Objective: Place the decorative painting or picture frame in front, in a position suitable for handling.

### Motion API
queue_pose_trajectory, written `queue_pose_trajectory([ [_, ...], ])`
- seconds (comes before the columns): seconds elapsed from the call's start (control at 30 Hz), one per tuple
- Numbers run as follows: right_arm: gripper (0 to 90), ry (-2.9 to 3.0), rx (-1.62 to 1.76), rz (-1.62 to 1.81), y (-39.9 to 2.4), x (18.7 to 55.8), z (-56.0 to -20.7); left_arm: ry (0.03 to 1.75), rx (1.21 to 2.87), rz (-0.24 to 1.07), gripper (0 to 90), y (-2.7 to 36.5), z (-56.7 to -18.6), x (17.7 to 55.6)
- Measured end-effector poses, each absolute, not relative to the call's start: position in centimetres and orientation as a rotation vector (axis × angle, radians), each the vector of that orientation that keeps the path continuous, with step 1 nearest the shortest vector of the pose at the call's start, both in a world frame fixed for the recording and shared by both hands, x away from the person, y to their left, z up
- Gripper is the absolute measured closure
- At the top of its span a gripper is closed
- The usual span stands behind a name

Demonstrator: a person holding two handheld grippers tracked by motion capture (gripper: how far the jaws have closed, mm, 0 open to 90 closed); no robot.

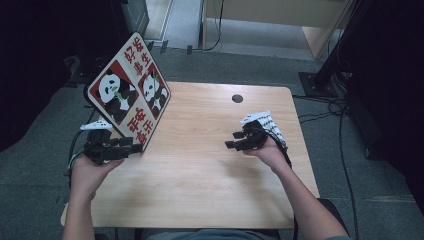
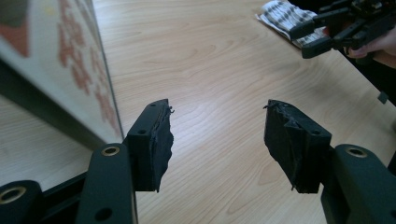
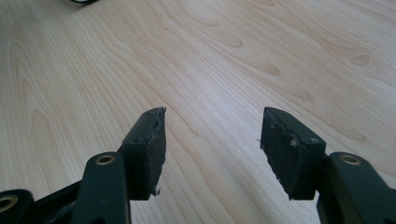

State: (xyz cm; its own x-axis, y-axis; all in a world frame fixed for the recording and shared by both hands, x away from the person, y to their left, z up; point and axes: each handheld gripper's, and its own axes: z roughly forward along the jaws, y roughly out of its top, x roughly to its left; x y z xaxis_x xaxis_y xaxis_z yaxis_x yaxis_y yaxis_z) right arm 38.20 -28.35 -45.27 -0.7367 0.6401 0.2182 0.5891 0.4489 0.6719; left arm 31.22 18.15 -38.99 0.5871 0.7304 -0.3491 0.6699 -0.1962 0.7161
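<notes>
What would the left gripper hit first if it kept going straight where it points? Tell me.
Probably nothing nearby: ahead of the open left gripper lies bare table. The panda board stands beside its path; the right gripper is farther off, to one side.

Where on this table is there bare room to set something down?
The wide wood stretch of the table between the left gripper and the right gripper is bare, down to the near edge. It is crowded at the left, where the tilted panda board stands.

Overhead plus 2 close jaw-level views
</notes>
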Motion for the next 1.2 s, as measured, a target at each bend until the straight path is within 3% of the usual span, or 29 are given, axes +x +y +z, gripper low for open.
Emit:
queue_pose_trajectory([
  [0.3,41.4,2.595,1.127,1.180,-28.8,38.0,-45.2,1.177,1.830,0.056,42.5,21.0,-38.8,31.5],
  [0.6,41.4,2.579,1.141,1.176,-29.4,37.4,-45.2,1.252,1.862,0.112,42.5,22.8,-38.0,33.1],
  [1.2,41.4,2.572,1.158,1.153,-30.2,36.9,-45.7,1.253,1.896,0.188,42.1,23.3,-31.2,38.2],
])
